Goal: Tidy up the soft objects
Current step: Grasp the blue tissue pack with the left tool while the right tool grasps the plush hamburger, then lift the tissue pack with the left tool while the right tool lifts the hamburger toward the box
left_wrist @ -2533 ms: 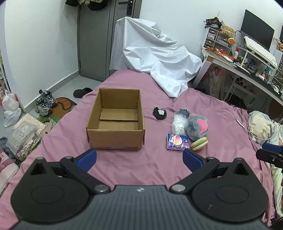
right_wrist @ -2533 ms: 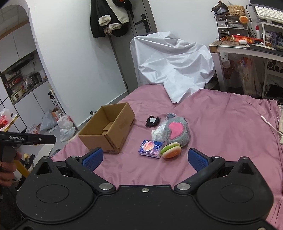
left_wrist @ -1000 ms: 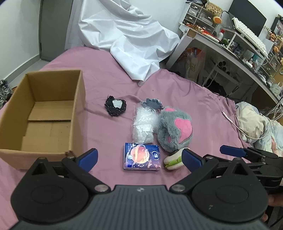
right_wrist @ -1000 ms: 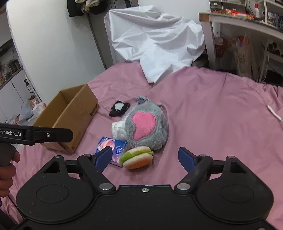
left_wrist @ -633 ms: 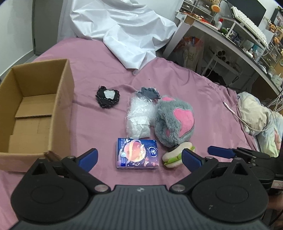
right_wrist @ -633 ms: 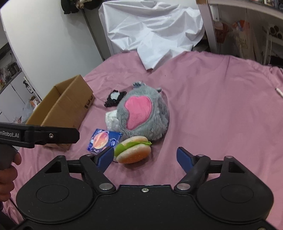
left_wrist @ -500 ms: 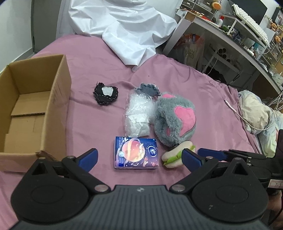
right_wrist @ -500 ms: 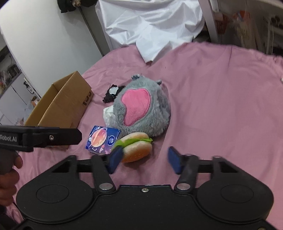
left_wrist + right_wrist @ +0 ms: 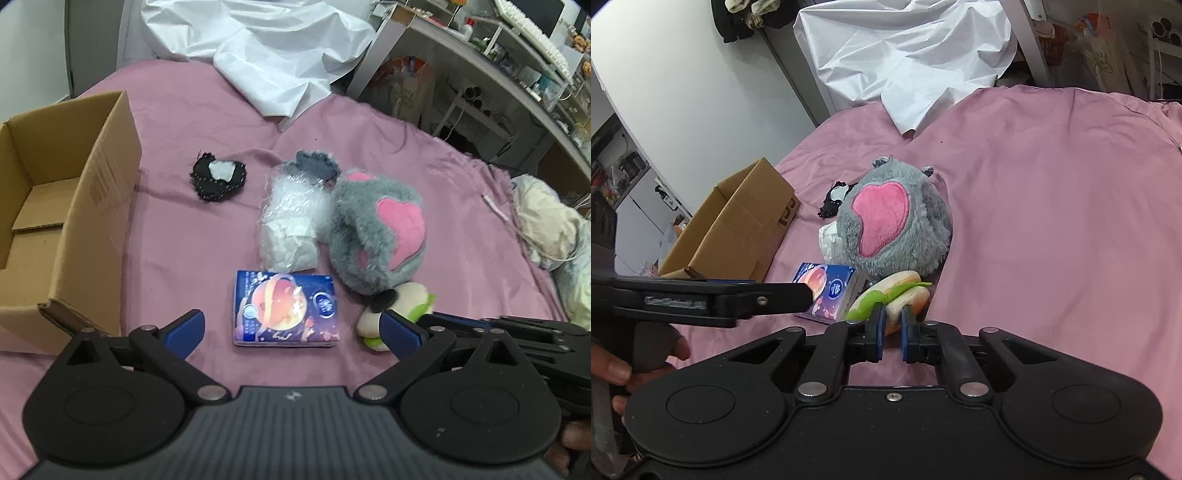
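A plush burger (image 9: 897, 291) lies on the pink bed in front of a grey plush (image 9: 894, 225) with a pink heart. My right gripper (image 9: 891, 326) is shut on the burger's near edge. The burger also shows in the left wrist view (image 9: 400, 308). My left gripper (image 9: 291, 330) is open and empty, hovering over a blue tissue pack (image 9: 284, 308). A clear bag of white stuffing (image 9: 291, 225) and a small black patch (image 9: 218, 181) lie behind it. An open cardboard box (image 9: 92, 206) stands at the left.
A white sheet (image 9: 273, 55) is draped at the head of the bed. A desk (image 9: 498, 66) with clutter stands at the right. A bundled cream cloth (image 9: 546, 225) and a white cable (image 9: 496, 210) lie on the bed's right side.
Both grippers have moved closer to the toys. My right gripper's jaws have closed from wide open onto the plush burger. My left gripper has stayed open.
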Available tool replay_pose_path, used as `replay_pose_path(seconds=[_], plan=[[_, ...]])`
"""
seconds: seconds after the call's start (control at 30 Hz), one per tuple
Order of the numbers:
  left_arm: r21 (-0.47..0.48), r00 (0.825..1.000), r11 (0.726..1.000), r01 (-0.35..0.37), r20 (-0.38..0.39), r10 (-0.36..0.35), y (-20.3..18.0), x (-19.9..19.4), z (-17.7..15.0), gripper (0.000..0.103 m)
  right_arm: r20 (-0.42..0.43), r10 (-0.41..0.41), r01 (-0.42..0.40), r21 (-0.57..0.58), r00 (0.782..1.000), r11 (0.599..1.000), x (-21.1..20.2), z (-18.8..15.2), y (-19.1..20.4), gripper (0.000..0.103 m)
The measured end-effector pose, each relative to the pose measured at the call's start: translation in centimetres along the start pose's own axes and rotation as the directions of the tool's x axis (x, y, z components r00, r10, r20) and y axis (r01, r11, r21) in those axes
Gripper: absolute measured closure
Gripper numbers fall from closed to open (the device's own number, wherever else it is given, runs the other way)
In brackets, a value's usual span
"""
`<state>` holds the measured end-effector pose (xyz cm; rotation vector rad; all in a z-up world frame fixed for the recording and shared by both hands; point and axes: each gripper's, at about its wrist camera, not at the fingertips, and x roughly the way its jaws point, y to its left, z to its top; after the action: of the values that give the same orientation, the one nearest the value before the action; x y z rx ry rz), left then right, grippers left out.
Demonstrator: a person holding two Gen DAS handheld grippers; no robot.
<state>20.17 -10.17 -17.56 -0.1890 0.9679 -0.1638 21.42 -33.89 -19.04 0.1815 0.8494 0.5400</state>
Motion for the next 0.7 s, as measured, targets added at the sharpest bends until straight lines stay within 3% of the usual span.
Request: replay_pose_path(seconds=[0.33,0.5,0.57,0.6,0.67,0.7], plan=[[0.042,0.998,0.998,-0.045,-0.029,0.046,-0.4,3.3,0.0,0.002,-0.016,-0.020,0.020,0.012,1.000,1.000,0.1,-0.4,-0.3,0.095],[0.001,0.998,0.998,-0.062,-0.030,0.062,0.5,3.6,-0.7,0.021,-0.037,0.006,-0.004,0.041,0.999,0.999,0.0,-0.5,-0.6,0.089],[0.004,0.998,0.998,-0.066,-0.020,0.066,0.5,3.5,-0.8,0.031,-0.035,0.045,-0.042,0.078,0.998,0.996,-0.1,-0.4,-0.8,0.075],[0.002,0.998,0.998,-0.064,-0.017,0.064,0.6,3.5,-0.9,0.031,-0.027,0.064,-0.062,0.091,0.998,0.994,-0.2,-0.4,-0.8,0.069],[-0.005,0.998,0.998,-0.057,-0.011,0.057,0.8,3.3,-0.9,0.032,-0.019,0.070,-0.067,0.111,0.997,0.992,-0.2,-0.4,-0.7,0.044],[-0.004,0.998,0.999,-0.055,-0.007,0.055,0.8,3.2,-1.0,0.032,-0.018,0.067,-0.065,0.121,0.998,0.991,-0.1,-0.3,-0.6,0.041]])
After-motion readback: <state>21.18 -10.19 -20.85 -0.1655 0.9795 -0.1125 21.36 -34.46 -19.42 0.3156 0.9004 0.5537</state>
